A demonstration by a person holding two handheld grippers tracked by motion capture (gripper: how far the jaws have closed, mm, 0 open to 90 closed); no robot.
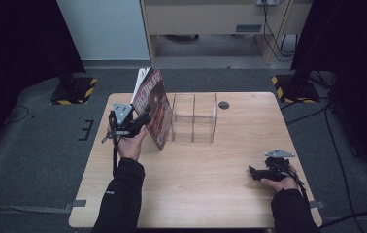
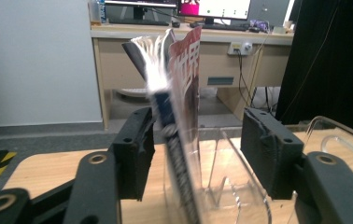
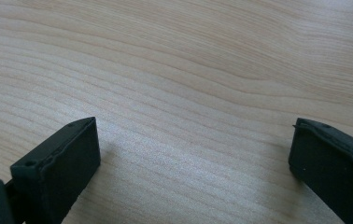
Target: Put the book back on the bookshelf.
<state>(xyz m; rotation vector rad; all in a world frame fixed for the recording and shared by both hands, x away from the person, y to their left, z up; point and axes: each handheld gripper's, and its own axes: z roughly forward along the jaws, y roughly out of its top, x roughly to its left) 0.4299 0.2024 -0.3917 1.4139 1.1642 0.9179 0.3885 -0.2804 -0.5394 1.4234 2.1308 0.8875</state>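
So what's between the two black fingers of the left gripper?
The left gripper view shows a red-covered magazine standing edge-on between the fingers, beside a clear organizer.

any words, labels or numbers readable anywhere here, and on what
None can be read for certain.
Magazine cover: large red title letters, too blurred and tilted to read in the high view and the left gripper view.
Clear plastic rack: no label.
Screens on the far desk: text too small.
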